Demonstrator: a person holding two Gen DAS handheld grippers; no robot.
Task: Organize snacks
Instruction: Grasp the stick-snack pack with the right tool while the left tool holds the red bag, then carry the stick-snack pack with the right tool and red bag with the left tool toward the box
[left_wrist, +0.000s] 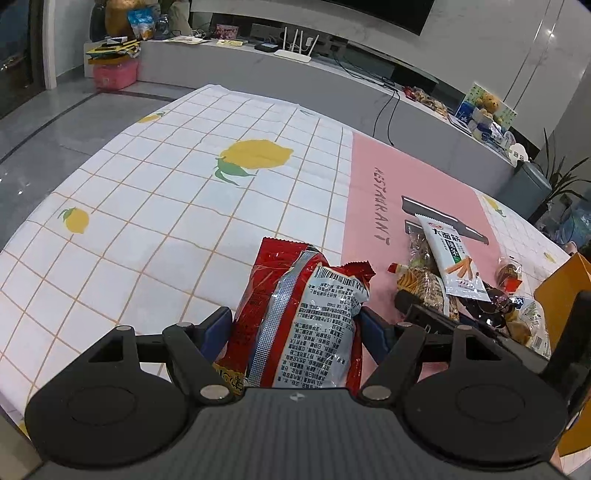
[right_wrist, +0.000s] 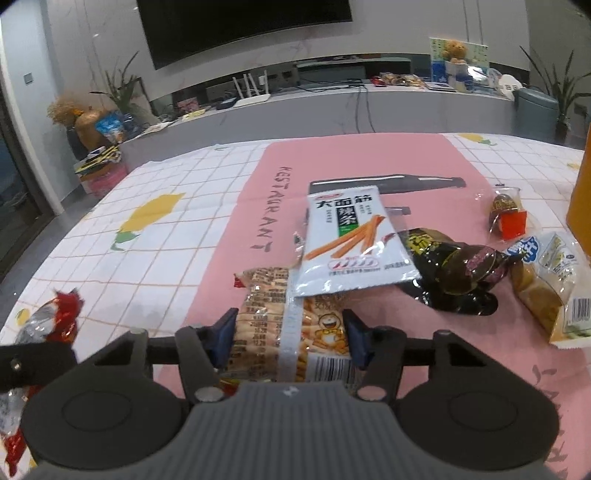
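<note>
A red snack bag (left_wrist: 314, 332) with a silver back seam sits between the blue pads of my left gripper (left_wrist: 295, 317), which is shut on it above the lemon-check tablecloth (left_wrist: 166, 206). In the right wrist view that bag (right_wrist: 59, 314) shows at the far left. My right gripper (right_wrist: 290, 326) is shut on a clear bag of orange cracker sticks (right_wrist: 266, 314), both pads pressing its sides on the pink mat (right_wrist: 221, 258). A white spicy-strip packet (right_wrist: 351, 240) lies over the far end of the cracker bag.
Right of the right gripper lie a black crinkled packet (right_wrist: 454, 273), a wrapped bread packet (right_wrist: 554, 288) and a small dark sweet with a red tag (right_wrist: 506, 214). An orange box (right_wrist: 581, 199) stands at the right edge. A low TV bench (right_wrist: 332, 107) runs behind the table.
</note>
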